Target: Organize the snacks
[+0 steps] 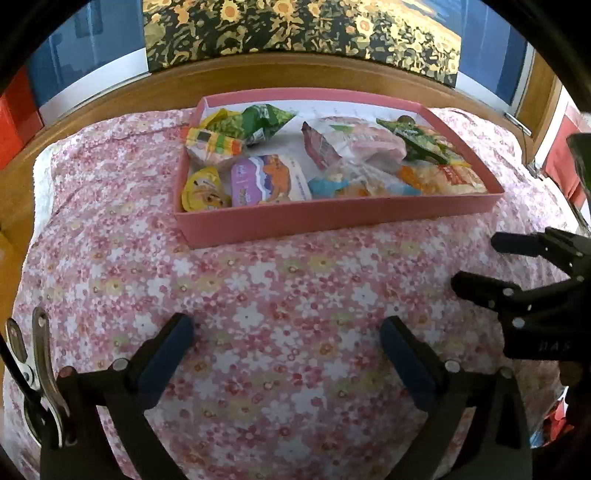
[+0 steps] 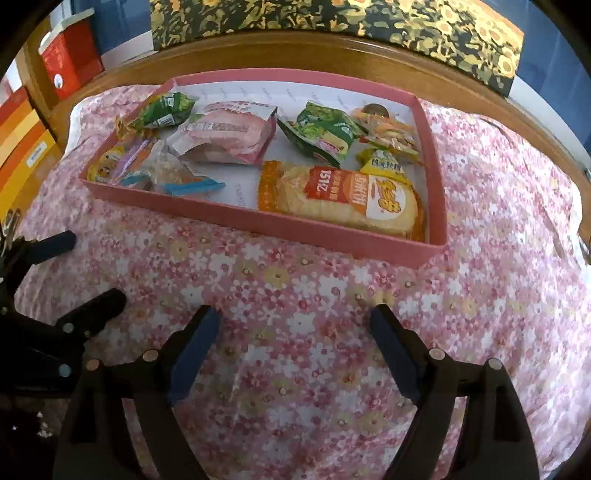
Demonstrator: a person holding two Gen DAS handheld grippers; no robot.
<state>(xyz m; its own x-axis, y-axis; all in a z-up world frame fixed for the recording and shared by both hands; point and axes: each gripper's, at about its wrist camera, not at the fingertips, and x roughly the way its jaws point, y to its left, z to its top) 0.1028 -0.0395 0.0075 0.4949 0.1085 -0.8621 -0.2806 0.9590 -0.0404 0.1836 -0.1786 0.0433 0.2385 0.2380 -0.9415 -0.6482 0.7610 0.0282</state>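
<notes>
A pink tray (image 1: 332, 218) (image 2: 266, 223) sits on a floral cloth and holds several snack packs. Among them are a green pack (image 1: 258, 120), a pink bread pack (image 2: 229, 134), a purple pack (image 1: 266, 179), a yellow pack (image 1: 203, 190) and an orange-yellow cracker pack (image 2: 343, 197). My left gripper (image 1: 286, 325) is open and empty, low over the cloth in front of the tray. My right gripper (image 2: 295, 314) is open and empty, also short of the tray. Each gripper shows in the other's view, the right one (image 1: 476, 262) and the left one (image 2: 92, 266).
The pink floral cloth (image 1: 280, 295) (image 2: 332, 295) covers the surface. A wooden rim (image 1: 258, 74) runs behind it. A sunflower-patterned box (image 1: 303, 29) (image 2: 332, 22) stands at the back. Red and orange boxes (image 2: 70, 55) are at the left.
</notes>
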